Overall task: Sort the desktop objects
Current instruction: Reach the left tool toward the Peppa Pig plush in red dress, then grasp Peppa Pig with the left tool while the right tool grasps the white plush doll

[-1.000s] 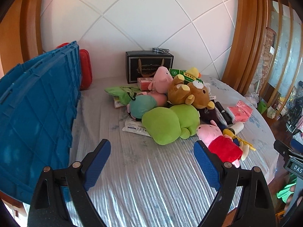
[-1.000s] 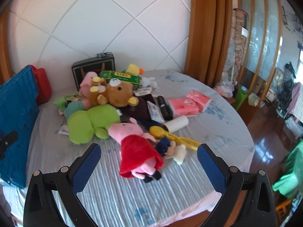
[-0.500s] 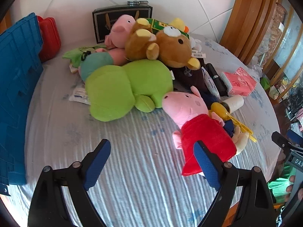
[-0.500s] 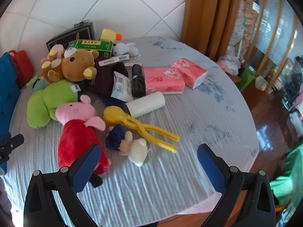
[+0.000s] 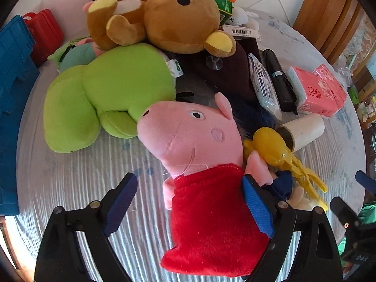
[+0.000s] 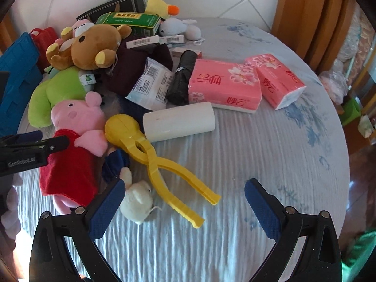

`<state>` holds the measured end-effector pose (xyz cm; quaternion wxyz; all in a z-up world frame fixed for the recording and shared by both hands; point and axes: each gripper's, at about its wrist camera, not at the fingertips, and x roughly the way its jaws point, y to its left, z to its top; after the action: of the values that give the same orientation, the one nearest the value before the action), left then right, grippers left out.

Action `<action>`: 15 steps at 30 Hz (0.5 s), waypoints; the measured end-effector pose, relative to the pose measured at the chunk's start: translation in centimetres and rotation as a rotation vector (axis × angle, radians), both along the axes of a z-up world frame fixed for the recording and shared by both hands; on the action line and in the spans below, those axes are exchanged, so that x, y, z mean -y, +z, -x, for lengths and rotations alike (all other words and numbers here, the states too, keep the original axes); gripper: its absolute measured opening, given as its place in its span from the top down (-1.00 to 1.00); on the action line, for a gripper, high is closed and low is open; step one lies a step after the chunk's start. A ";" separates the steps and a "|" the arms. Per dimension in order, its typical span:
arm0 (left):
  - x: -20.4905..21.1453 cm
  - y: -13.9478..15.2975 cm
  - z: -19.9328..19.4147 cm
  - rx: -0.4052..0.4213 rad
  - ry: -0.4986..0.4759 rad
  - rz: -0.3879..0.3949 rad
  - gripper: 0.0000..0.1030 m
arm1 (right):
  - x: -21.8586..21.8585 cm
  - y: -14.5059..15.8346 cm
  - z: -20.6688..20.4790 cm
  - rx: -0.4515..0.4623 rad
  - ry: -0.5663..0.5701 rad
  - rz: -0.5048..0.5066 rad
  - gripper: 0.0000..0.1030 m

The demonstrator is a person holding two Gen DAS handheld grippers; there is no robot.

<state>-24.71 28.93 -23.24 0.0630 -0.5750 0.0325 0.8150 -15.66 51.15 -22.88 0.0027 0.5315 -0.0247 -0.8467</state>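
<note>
Red-dressed pink pig plush [image 5: 206, 202] between spread left tongs [image 5: 188, 202].

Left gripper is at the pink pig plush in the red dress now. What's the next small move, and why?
Probably close the left gripper on the pig plush. Its jaws stand open with the red dress between them, the right pad already against the cloth and the left pad still apart from it. The right gripper hangs open over the yellow tongs, holding nothing.
</note>
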 end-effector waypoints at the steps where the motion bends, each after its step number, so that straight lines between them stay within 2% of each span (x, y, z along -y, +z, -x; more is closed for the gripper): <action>1: -0.3 -0.4 0.4 0.021 0.001 -0.007 -0.75 | 0.2 -0.2 0.1 0.004 0.018 -0.002 -1.00; 5: -1.2 -1.9 1.4 0.064 -0.010 -0.013 -0.72 | 0.8 -0.7 1.0 0.020 0.054 0.031 -1.00; 6: -1.2 -2.0 1.4 0.062 -0.014 -0.011 -0.66 | 0.8 -0.8 1.1 0.020 0.053 0.040 -0.99; 7: -1.0 -2.0 1.2 0.063 -0.020 -0.022 -0.50 | 0.9 -0.9 1.2 0.020 0.052 0.043 -0.99; 8: -0.7 -1.6 0.9 0.063 -0.023 -0.042 -0.31 | 1.1 -0.9 1.2 0.025 0.058 0.048 -0.90; 9: -0.4 -1.3 0.6 0.056 -0.021 -0.034 -0.29 | 1.3 -0.9 1.2 0.029 0.068 0.051 -0.80; 11: 0.2 -0.4 -0.3 0.008 -0.027 0.028 -0.28 | 1.7 -1.1 1.1 0.039 0.082 0.056 -0.39; 12: 0.7 -0.1 -0.7 -0.008 -0.030 0.050 -0.28 | 2.0 -1.2 1.1 0.044 0.093 0.068 -0.36; 15: 1.7 0.3 -1.5 -0.020 -0.037 0.034 -0.30 | 3.1 -1.5 0.8 0.053 0.126 0.104 -0.36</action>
<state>-23.23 27.24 -22.96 0.0681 -0.5672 0.0575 0.8188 -16.45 48.08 -24.37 0.0830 0.5532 -0.0350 -0.8282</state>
